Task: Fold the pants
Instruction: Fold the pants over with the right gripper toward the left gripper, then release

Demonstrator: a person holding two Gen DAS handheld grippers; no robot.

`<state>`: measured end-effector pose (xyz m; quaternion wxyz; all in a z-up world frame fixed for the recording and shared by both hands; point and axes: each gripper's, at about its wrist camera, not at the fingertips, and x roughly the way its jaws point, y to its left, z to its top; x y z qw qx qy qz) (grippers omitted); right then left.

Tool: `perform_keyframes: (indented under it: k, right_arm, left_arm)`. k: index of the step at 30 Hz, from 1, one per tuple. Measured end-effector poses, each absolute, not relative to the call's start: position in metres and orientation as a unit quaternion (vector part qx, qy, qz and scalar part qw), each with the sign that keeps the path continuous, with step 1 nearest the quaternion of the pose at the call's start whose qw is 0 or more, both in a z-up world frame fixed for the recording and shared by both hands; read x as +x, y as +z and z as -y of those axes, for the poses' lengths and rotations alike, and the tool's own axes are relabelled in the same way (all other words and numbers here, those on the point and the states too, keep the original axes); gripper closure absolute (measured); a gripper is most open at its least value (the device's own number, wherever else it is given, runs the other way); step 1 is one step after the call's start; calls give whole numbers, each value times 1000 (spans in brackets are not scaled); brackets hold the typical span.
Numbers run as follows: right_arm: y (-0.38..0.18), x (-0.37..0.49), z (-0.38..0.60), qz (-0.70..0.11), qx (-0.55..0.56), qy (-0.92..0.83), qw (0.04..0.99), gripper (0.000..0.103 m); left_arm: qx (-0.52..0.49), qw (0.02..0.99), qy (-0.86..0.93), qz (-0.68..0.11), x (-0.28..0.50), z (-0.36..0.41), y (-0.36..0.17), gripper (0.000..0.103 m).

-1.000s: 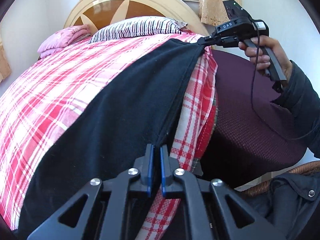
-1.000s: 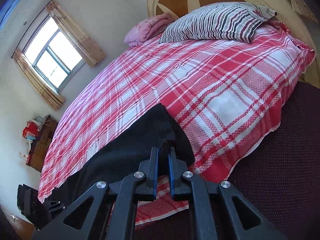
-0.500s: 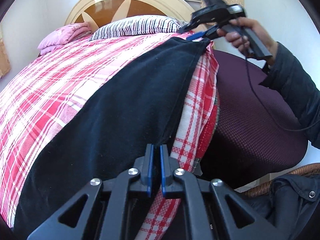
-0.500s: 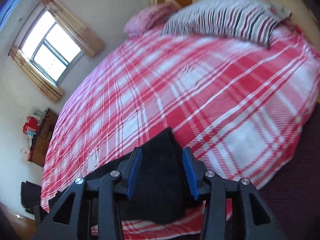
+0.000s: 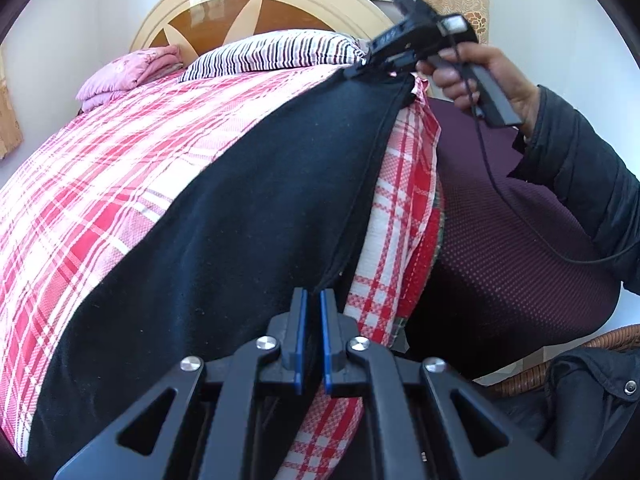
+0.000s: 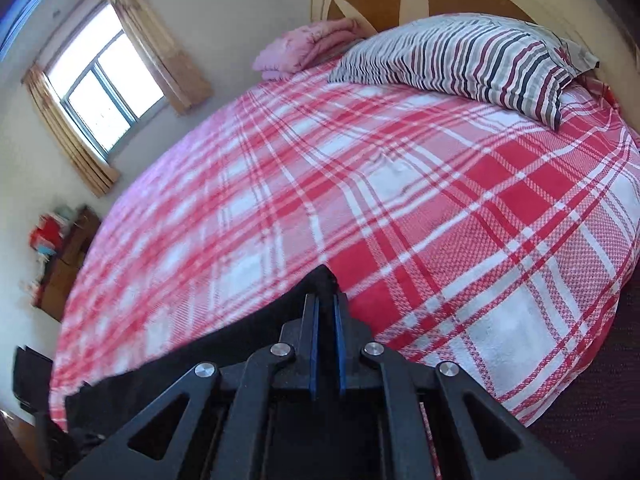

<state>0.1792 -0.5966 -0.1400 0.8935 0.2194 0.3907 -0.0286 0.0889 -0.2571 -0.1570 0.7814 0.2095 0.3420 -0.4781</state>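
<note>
Both grippers are clamped on the black pants: the left gripper is closed on the near end of a seamed edge, the right gripper on a far corner. Plain, dark, smooth fabric is seen spread flat in a long band along the side of the red-and-white plaid bedspread, below a striped pillow

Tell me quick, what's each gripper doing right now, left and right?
Left gripper: closed on the near edge of the black pants.
Right gripper: closed on the far corner of the pants.
</note>
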Motion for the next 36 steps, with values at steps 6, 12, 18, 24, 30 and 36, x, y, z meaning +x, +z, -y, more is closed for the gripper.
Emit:
perform_keyframes:
  k: [6, 12, 18, 24, 30, 36]
  right_arm:
    - [-109, 139, 594, -340, 197, -78, 916, 51]
    - [-111, 120, 538, -380, 170, 54, 908, 51]
    - [-141, 117, 514, -416, 114, 38, 901, 50]
    - [-126, 112, 506, -405, 114, 35, 906, 50]
    - [-119, 124, 448, -407, 85, 91, 905, 50]
    - [-125, 160, 374, -432, 75, 158, 885, 50]
  left_arm:
    - [224, 813, -452, -293, 78, 240, -136, 59]
    - [183, 825, -434, -312, 94, 218, -135, 47]
    - [229, 785, -451, -357, 83, 233, -172, 47]
    - [238, 799, -441, -333, 75, 228, -166, 46]
    - [189, 855, -370, -309, 92, 164, -135, 40]
    - [131, 894, -270, -333, 110, 62, -134, 40]
